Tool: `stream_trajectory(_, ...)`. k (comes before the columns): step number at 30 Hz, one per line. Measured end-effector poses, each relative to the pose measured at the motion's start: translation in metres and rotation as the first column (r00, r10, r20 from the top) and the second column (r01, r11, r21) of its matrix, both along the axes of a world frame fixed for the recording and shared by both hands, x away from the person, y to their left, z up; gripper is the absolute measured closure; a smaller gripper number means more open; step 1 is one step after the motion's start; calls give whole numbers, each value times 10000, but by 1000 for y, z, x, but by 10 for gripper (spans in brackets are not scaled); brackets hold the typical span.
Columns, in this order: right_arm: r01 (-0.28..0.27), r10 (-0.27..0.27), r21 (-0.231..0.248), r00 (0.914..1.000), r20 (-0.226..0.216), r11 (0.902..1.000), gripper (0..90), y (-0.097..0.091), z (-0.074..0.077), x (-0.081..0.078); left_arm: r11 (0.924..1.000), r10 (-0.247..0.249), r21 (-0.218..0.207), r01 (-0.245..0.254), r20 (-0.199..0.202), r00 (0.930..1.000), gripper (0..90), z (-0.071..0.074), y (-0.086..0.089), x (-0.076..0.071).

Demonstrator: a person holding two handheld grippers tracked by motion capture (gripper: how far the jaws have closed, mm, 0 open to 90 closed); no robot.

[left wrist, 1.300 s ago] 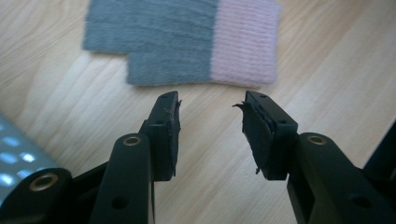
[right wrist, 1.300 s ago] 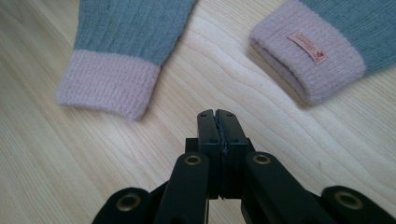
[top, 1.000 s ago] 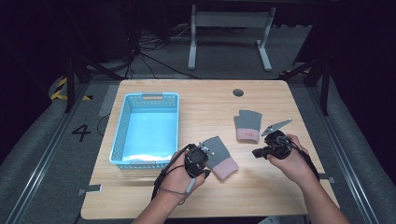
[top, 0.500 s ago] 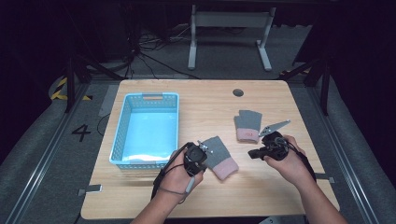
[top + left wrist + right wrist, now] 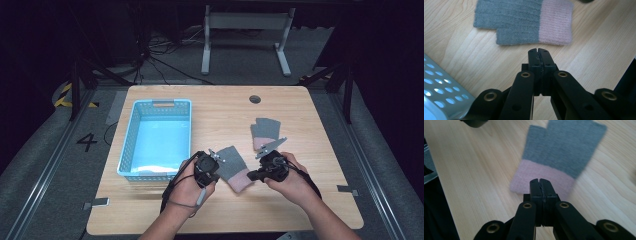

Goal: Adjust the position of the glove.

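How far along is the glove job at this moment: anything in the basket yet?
Nothing looks done: the blue basket is empty. In hand: both tools sit at the near glove, the left tool shut just short of its edge, the right tool shut over its pink cuff, neither gripping it. Left: that glove and the far glove both lie on the table, probably bound for the basket.

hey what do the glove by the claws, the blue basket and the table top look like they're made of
Glove: knitted fabric, likely wool or acrylic; ribbed rows show on the grey body and pink cuff, soft matte look.
Blue basket: looks like moulded plastic; walls pierced with regular holes, slight sheen.
Table: wood or wood-look laminate; pale grain lines, smooth finish. Which one I can't tell.
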State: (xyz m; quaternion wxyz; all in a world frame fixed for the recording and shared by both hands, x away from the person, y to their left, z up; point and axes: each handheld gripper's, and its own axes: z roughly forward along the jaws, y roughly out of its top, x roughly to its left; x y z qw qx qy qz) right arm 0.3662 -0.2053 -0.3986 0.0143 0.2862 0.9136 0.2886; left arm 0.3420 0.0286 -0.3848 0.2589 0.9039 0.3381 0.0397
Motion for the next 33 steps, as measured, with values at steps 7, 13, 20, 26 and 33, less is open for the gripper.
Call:
stream_trajectory(7,-360,360,111,9994,3,9993,900,16,-11,-3,10000,76,29,-76,78,9999,900,0,1,1)
stream_trajectory(13,-417,417,51,9991,-57,9991,900,24,-20,-2,10000,33,32,-33,46,10000,900,0,1,1)
stream_trajectory(20,-412,410,-120,9990,-172,9991,900,25,-27,1,10000,19,36,-19,35,10000,900,-1,1,1)
stream_trajectory(26,-371,364,-264,9989,-286,9990,900,25,-32,4,10000,43,4,-43,40,10000,900,0,1,1)
stream_trajectory(33,-86,75,-305,9993,-353,9995,900,15,-32,7,10000,21,30,-22,60,10000,896,0,0,2)
